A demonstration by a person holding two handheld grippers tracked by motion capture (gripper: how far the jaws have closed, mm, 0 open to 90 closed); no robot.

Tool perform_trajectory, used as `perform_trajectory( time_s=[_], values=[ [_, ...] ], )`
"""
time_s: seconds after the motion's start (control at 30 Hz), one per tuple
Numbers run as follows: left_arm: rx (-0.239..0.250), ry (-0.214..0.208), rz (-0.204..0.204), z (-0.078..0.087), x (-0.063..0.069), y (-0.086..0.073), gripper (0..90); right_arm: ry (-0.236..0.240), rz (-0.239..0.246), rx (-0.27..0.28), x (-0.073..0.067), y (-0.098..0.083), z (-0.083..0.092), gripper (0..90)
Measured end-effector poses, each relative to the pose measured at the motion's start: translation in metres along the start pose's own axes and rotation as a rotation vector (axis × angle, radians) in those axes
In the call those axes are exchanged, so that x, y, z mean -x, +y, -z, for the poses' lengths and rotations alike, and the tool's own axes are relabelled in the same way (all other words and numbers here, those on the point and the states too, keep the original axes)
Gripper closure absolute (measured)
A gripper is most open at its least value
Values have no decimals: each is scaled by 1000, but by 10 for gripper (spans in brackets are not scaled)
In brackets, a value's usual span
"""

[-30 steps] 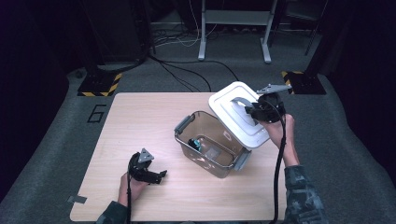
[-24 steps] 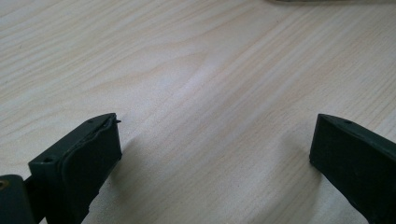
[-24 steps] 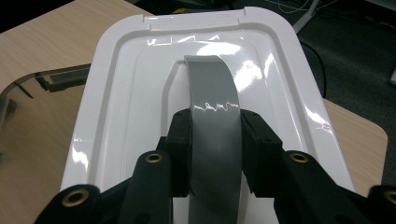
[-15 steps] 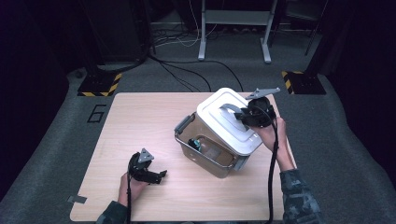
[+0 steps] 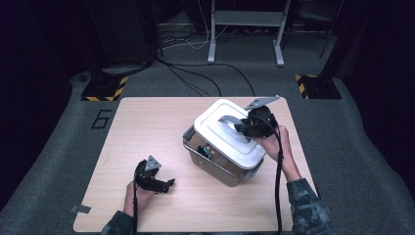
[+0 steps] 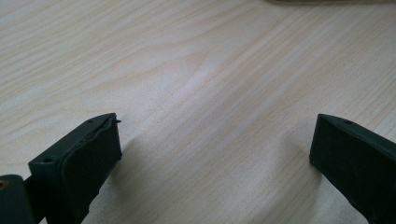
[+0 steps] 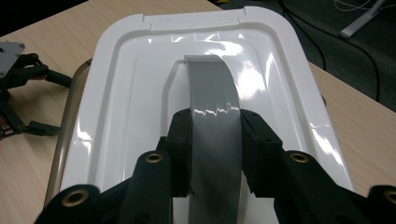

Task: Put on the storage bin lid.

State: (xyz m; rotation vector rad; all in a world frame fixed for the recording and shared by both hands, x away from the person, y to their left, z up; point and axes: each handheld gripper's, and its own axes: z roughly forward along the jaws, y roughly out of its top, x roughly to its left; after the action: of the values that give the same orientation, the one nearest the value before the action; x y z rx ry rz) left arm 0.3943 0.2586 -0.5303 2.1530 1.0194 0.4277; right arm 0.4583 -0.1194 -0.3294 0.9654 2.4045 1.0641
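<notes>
White lid hangs over the bin, right gripper clamped on its grey handle; left gripper rests apart on the desk. Next: square it, press down.

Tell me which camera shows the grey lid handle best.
The right gripper view: the grey handle fills the centre, clamped between the black jaws. The high view shows it small on the white lid.

A lab: grey carpet, hazard-striped stand bases, trailing floor cables, lone wooden table.
</notes>
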Motion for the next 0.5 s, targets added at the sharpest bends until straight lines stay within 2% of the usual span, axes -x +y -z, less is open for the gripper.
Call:
perform_trajectory(
  time_s=[0.5],
  values=[
    [3,5,-3,0,0,0,17,83,29,-50,-20,-3,-32,667]
  ],
)
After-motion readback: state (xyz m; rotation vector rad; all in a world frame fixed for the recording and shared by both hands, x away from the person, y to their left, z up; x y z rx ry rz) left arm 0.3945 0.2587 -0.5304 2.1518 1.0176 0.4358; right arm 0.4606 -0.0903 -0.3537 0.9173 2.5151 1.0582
